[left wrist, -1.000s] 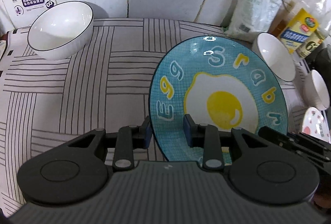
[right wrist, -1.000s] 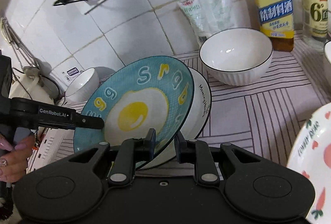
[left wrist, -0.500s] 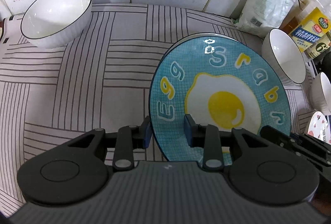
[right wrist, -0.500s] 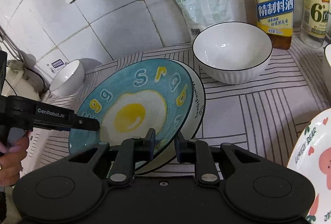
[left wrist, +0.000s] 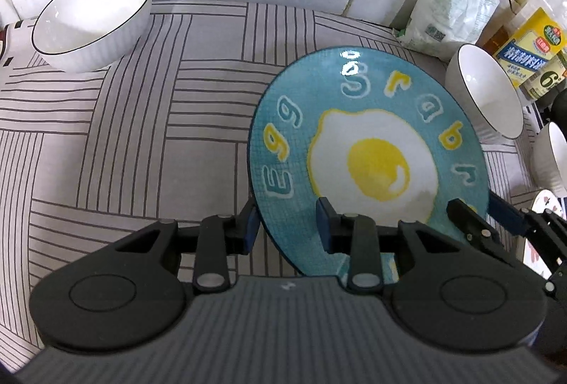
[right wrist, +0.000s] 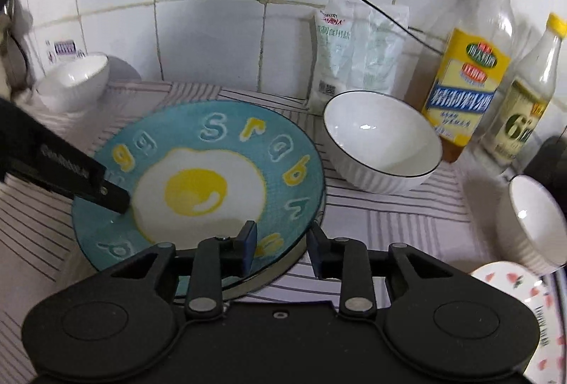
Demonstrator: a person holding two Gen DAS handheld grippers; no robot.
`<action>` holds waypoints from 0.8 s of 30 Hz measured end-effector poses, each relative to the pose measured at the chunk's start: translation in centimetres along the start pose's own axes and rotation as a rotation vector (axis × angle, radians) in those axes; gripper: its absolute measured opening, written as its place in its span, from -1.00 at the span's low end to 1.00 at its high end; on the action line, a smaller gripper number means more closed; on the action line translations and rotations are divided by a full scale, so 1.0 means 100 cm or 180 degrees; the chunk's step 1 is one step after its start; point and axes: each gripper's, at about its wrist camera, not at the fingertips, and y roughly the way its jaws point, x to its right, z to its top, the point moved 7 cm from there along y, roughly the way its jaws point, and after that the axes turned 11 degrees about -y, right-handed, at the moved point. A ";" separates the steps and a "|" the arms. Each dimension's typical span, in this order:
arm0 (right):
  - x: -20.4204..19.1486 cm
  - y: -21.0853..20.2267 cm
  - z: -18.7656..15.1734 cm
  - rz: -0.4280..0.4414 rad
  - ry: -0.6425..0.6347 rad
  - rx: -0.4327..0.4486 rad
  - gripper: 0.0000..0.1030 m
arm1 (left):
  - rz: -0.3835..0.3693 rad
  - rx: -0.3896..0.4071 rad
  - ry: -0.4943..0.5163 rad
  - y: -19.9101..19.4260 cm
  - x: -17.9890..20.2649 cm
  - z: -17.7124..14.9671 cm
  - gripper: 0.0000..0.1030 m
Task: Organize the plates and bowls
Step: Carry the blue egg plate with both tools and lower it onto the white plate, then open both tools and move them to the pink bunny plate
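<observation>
Both tools straddle egg plate (left wrist: 368, 150) rim, right tool (right wrist: 280, 247) just loosening

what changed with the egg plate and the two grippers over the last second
The blue egg plate went from steeply tilted to lying nearly flat on the white plate under it. The right gripper has just been opening its jaws and now straddles the plate rim without pinching. The left gripper keeps its hold on the plate's edge. The bowls and bottles stayed put.
</observation>
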 end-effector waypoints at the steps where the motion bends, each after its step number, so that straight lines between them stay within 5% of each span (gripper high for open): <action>1: -0.001 0.000 -0.002 -0.0034 -0.0040 -0.0014 -0.33 | 0.0014 0.0004 0.0018 -0.001 0.001 -0.001 -0.38; 13: 0.039 -0.042 -0.011 0.0257 0.0370 0.0300 -0.37 | 0.0053 0.0202 0.0214 -0.054 0.016 -0.011 -0.31; 24: 0.054 -0.110 -0.029 0.0148 0.0367 0.0403 -0.08 | -0.0144 0.0539 0.0877 -0.129 0.067 -0.047 0.33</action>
